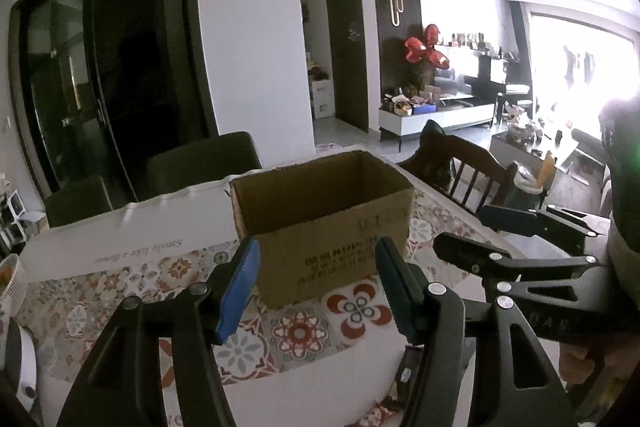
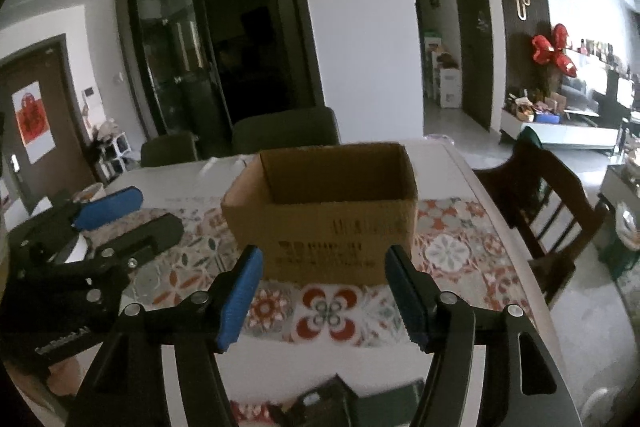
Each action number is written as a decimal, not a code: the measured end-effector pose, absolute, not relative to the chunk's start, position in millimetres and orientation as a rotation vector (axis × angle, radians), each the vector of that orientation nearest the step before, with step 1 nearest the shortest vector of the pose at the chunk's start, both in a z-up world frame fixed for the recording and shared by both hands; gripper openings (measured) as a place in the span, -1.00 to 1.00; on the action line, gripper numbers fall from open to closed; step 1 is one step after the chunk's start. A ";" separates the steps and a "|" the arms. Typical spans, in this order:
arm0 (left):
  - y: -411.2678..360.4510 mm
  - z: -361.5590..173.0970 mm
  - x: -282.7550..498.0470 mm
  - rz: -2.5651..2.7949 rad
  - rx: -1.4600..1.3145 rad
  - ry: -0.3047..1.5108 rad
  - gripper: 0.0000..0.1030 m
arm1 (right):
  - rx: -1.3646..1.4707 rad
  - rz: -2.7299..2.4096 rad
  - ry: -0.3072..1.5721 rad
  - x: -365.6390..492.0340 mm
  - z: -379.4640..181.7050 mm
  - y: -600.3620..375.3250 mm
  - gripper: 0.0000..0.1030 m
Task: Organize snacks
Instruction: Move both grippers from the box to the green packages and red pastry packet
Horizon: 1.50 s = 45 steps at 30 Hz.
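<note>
At the left edge of the table (image 2: 448, 163), seen from the right wrist camera, the left gripper (image 2: 132, 215) hovers above the patterned mat (image 2: 452, 251) with its blue-padded fingers (image 2: 110, 207) spread and nothing between them. Near the middle of the mat stands an open cardboard box (image 2: 320, 211), upright, with printing on its near wall; its inside is too dark to tell what it holds. Both grippers point toward it and stay short of it. In the left wrist view the same box (image 1: 324, 223) sits just beyond the left gripper (image 1: 316, 287), whose fingers are wide apart. To the right, the right gripper (image 1: 468, 231) hangs beside the box, its fingers likewise apart and holding nothing. Dark, blurred packets (image 2: 332, 403) lie at the near table edge below the right gripper (image 2: 324, 295). A wooden chair (image 2: 540, 203) stands at the table's right side.
</note>
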<state>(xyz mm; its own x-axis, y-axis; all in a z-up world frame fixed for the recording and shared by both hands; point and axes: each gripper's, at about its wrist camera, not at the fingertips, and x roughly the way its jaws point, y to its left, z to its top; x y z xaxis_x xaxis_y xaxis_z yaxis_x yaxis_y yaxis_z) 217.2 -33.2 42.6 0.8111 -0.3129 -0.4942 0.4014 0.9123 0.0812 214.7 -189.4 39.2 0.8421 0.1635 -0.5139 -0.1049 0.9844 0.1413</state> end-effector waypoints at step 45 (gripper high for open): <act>-28.8 -108.1 160.6 -0.699 0.492 0.651 0.15 | 0.395 -0.272 0.904 157.2 -97.6 -171.0 0.25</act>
<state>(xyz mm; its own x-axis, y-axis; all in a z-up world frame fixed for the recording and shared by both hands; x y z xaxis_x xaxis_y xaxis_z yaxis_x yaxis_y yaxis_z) 160.6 -28.8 -108.1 0.5859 -0.4270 -0.6888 0.7176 0.6682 0.1961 157.2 -171.0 -97.6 0.5919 -0.0637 -0.8035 0.3909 0.8945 0.2170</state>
